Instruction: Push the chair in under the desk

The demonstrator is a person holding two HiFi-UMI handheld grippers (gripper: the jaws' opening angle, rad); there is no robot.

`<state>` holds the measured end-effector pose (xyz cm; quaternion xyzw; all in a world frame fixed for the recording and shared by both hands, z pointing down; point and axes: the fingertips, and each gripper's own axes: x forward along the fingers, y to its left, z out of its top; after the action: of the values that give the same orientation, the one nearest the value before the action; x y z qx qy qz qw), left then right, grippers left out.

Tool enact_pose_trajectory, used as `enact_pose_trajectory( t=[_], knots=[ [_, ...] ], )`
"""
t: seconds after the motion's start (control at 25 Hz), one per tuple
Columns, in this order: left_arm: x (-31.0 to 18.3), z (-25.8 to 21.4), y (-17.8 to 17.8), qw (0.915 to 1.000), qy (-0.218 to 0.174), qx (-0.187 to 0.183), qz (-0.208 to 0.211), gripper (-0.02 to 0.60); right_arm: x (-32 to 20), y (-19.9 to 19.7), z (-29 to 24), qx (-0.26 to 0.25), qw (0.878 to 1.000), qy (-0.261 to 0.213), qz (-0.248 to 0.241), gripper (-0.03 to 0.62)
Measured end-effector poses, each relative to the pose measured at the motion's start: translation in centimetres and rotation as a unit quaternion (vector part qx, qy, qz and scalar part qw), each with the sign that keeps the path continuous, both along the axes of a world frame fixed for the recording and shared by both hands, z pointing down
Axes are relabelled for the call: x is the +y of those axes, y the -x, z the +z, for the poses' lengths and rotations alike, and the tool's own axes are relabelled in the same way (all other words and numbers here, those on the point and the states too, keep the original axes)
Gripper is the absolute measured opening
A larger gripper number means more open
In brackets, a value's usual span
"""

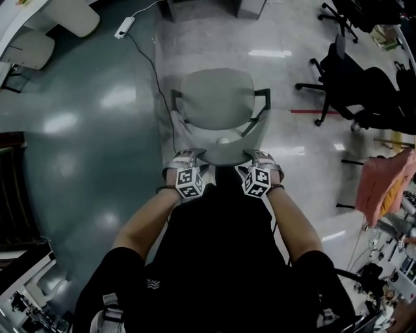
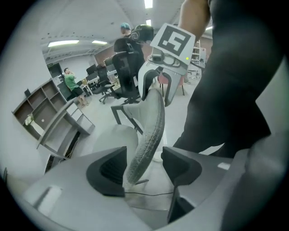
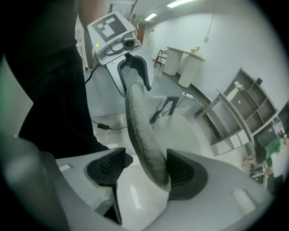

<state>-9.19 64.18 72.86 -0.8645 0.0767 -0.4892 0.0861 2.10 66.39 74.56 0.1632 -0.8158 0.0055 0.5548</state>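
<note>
A grey chair (image 1: 216,97) with black armrests stands on the floor right in front of me, its seat facing away. My left gripper (image 1: 190,156) and right gripper (image 1: 257,156) sit side by side at the top edge of its backrest (image 1: 224,146). In the left gripper view the backrest rim (image 2: 151,131) runs between the wide-apart jaws of the left gripper (image 2: 144,164), with gaps on both sides. In the right gripper view the backrest rim (image 3: 140,131) lies between the jaws of the right gripper (image 3: 144,169), close against the right one, not clamped. Both are open.
A white desk edge (image 1: 19,19) shows at the top left. A cable (image 1: 153,65) runs from a power strip (image 1: 124,27) across the floor past the chair. Black office chairs (image 1: 351,84) and a pink cloth (image 1: 387,185) stand at right. Grey shelves (image 2: 54,122) stand further off.
</note>
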Motion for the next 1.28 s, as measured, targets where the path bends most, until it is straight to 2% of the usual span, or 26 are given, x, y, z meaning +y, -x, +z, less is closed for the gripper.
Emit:
enact_pose_trajectory(
  t=[0.12,0.2,0.28,0.36,0.52,1.28],
  knots=[
    [-0.5,2.0,-0.2,0.9993,0.011,-0.035,0.004,0.251,-0.6,-0.1,1.6,0.03,0.999,0.0,-0.023,0.272],
    [-0.8,3.2,-0.3,0.9984,0.017,-0.053,0.007,0.239,-1.2,0.0,2.1,0.042,0.999,0.004,-0.026,0.25],
    [-1.5,3.9,-0.3,0.9974,0.021,-0.069,0.008,0.201,-1.8,0.2,2.3,0.047,0.998,0.012,-0.03,0.187],
    [-1.9,4.3,-0.4,0.9961,0.038,-0.08,0.01,0.198,-2.1,0.4,2.5,0.048,0.998,0.024,-0.039,0.181],
    [-2.1,4.3,-0.5,0.9942,0.064,-0.086,0.008,0.178,-2.5,0.1,2.4,0.042,0.997,0.035,-0.048,0.179],
    [-13.0,3.0,-2.3,0.9894,0.087,-0.112,-0.033,0.174,-13.9,-1.8,1.1,0.025,0.997,0.027,-0.062,0.176]
  ],
)
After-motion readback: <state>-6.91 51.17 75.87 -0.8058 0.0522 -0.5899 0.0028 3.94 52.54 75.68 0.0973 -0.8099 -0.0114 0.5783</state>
